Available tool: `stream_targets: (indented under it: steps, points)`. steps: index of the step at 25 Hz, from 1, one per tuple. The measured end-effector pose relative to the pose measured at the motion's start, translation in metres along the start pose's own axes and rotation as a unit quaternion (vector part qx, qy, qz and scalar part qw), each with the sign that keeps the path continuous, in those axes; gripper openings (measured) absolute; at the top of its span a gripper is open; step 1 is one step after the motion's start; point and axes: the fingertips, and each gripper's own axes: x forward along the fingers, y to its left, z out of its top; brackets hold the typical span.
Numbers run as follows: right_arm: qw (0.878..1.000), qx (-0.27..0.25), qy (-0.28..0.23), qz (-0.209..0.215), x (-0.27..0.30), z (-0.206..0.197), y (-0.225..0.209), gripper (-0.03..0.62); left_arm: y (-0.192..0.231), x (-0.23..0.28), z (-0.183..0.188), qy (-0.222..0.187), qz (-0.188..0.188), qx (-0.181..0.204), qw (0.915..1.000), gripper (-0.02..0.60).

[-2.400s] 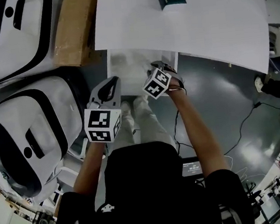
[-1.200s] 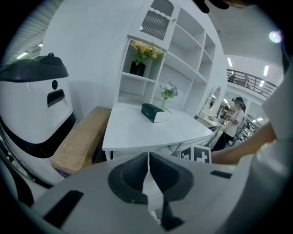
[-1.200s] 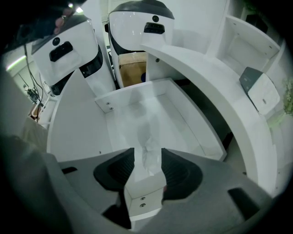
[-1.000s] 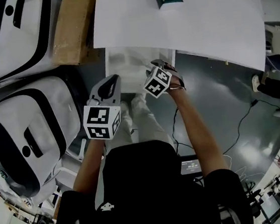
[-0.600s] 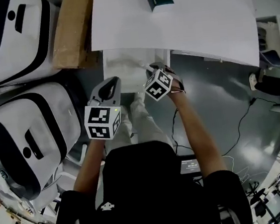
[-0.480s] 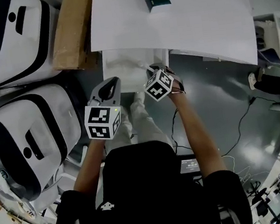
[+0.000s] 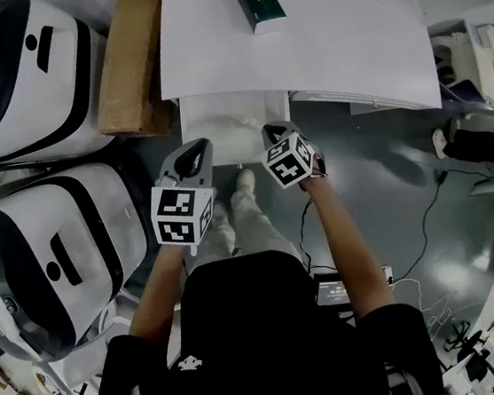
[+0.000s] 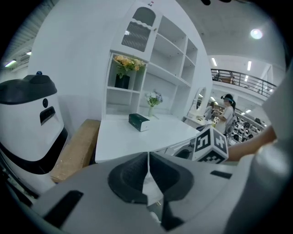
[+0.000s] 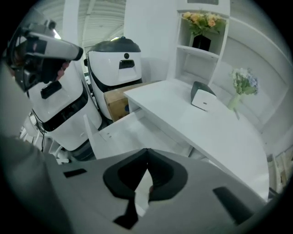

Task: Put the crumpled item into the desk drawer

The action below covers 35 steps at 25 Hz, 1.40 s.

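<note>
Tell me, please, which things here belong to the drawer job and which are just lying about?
Part of the job: open desk drawer; left gripper, shut, empty; right gripper, jaws just closed, nothing between them. The crumpled item I cannot make out.
Just lying about: dark green box on the desk; cardboard box; white machines; flowers on the shelves.

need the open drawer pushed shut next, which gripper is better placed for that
Probably right. The right gripper, jaws shut and empty, hangs over the front of the open drawer, and its view looks down into it. The left gripper, also shut, sits at the drawer's left edge, aimed across the desk top.
</note>
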Motion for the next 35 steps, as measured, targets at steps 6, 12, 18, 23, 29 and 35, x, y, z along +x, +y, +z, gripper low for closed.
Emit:
stream_targets:
  steps: [6,12,18,23,29,35]
  points:
    - [0.998,0.047,-0.042,-0.009,-0.034,0.01,0.005,-0.003,-0.006,-0.017,0.01,-0.013,-0.005,0.017,0.9998,0.014]
    - [0.99,0.095,-0.1,-0.021,-0.075,0.032,0.011,-0.003,-0.014,-0.037,0.023,-0.035,-0.01,0.035,0.9988,0.014]
    - [0.981,0.106,-0.153,-0.046,-0.121,0.061,0.014,-0.003,-0.013,-0.061,0.038,-0.053,-0.005,0.051,0.9973,0.014]
    - [0.97,0.121,-0.201,-0.057,-0.159,0.083,0.021,-0.003,-0.021,-0.082,0.05,-0.076,-0.008,0.064,0.995,0.014]
    - [0.956,0.124,-0.251,-0.083,-0.203,0.105,0.033,-0.003,-0.026,-0.114,0.07,-0.113,-0.009,0.077,0.9905,0.014]
    - [0.942,0.123,-0.296,-0.1,-0.246,0.125,0.053,-0.003,-0.033,-0.147,0.086,-0.148,-0.015,0.096,0.9842,0.014]
